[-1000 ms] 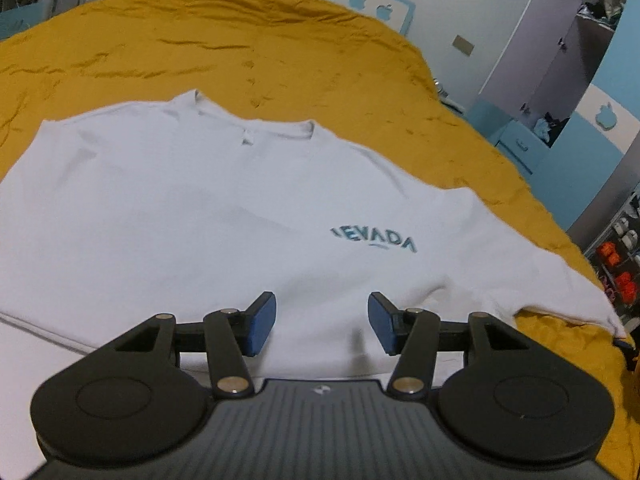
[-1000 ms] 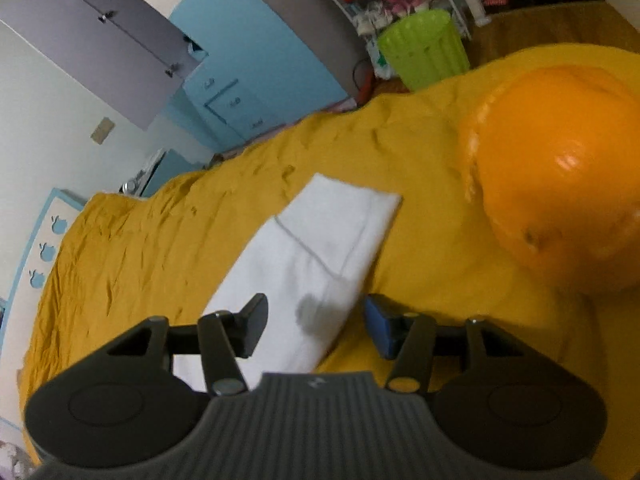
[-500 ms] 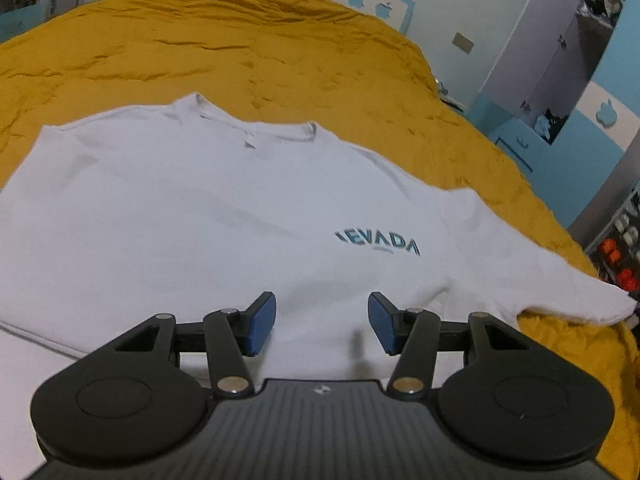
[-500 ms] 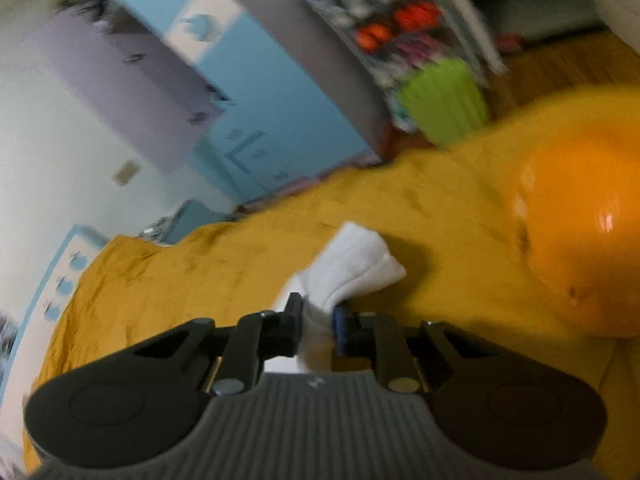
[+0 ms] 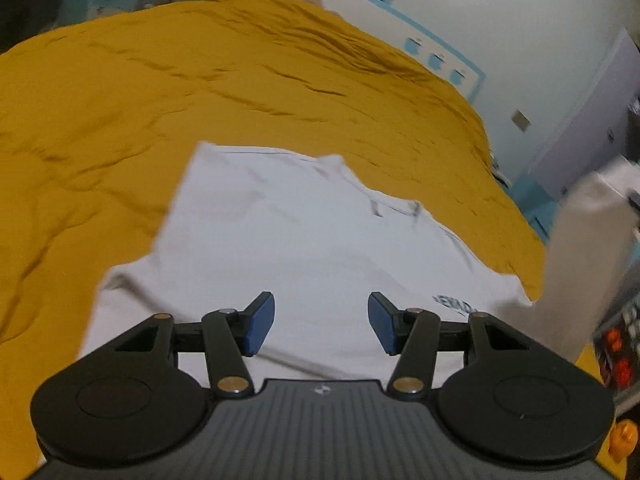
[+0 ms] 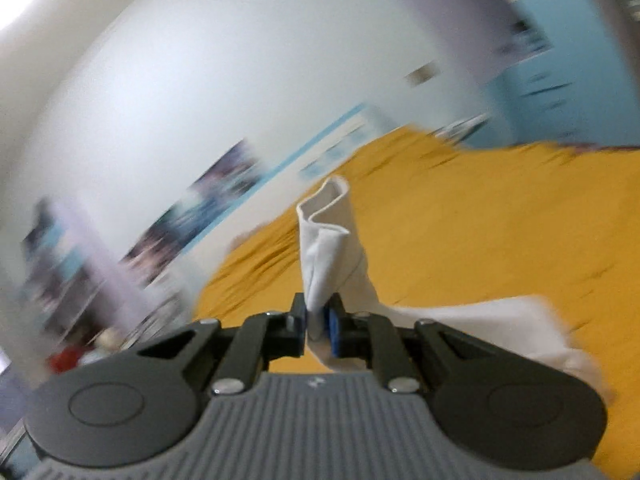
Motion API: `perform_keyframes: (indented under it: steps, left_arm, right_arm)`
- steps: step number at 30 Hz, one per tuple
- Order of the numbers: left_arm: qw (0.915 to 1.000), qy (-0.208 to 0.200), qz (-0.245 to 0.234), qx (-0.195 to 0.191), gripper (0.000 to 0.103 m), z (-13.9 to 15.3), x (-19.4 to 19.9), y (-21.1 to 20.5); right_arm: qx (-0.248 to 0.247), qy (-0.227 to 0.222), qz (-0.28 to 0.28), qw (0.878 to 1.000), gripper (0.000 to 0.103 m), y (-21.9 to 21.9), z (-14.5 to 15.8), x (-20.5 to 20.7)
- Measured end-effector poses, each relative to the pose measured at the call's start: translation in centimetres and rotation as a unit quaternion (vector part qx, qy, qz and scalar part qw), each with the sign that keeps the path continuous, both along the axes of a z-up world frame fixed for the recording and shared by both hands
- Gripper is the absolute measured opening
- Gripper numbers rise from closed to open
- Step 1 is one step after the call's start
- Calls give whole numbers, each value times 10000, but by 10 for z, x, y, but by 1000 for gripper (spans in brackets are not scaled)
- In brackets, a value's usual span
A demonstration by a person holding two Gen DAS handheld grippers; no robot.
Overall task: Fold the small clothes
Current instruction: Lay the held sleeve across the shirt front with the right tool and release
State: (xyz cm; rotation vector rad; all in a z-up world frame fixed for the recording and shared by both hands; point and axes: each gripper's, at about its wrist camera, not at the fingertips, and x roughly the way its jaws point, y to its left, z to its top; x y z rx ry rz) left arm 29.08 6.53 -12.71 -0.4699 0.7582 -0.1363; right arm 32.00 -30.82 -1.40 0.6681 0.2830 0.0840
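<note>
Lifted off the mustard-yellow bedspread [image 6: 500, 216] since a second ago, the sleeve [image 6: 332, 248] of the white cotton T-shirt [image 5: 304, 252] now stands up from the right gripper [image 6: 318, 328], whose jaws are closing with the cloth pinched between the pads. Only the right wrist view shows this raised sleeve, against a blurred pale wall. Only the left wrist view shows the shirt body lying flat on the bedspread, collar away from the camera, dark lettering near its right edge. Its left gripper [image 5: 321, 322] hovers over the shirt with blue pads [image 5: 262, 322] wide apart and nothing between them.
</note>
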Motion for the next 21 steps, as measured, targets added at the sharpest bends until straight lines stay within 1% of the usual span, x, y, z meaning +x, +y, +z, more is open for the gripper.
perform_keyframes:
  steps: [3, 4, 5, 7, 9, 11, 13, 15, 17, 18, 19, 21]
  left_arm:
    - [9998, 44, 185, -112, 62, -3, -7, 22]
    - [9996, 64, 231, -128, 63, -4, -7, 29]
    - [9995, 83, 272, -131, 63, -5, -8, 33]
    - [9992, 126, 365, -142, 62, -8, -6, 42]
    - [9988, 147, 434, -184, 62, -12, -4, 50]
    - [9980, 168, 530, -303, 63, -16, 0, 56]
    - [9962, 138, 634, -580, 63, -20, 5, 61]
    - [9909, 148, 723, -1126, 63, -27, 14, 64]
    - [9825, 207, 695, -1715, 62, -36, 25, 63]
    - [9791, 240, 685, -1898, 62, -40, 30, 60]
    - [9775, 263, 673, -1980, 62, -43, 35, 57]
    - [9786, 343, 732, -1892, 62, -50, 46, 47]
  right_arm:
    - [204, 253, 662, 9973, 8, 78, -23, 21]
    - [249, 379, 907, 9948, 14, 103, -35, 28]
    - [222, 534, 1114, 9921, 32, 125, -45, 34]
    - [56, 892, 1452, 9854, 59, 160, -65, 41]
    - [-57, 1036, 1580, 9820, 57, 170, -76, 41]
    - [-50, 1002, 1558, 9827, 57, 157, -79, 37]
    - [-74, 991, 1397, 9852, 57, 131, -81, 30]
    - [-95, 1069, 1135, 9877, 58, 87, -83, 29]
    - [-71, 1162, 815, 9899, 60, 43, -94, 14]
    - [-60, 1219, 690, 9901, 60, 25, -102, 6]
    - [-46, 1288, 572, 9900, 61, 5, -107, -1]
    - [-28, 1467, 358, 9885, 61, -28, -120, -14]
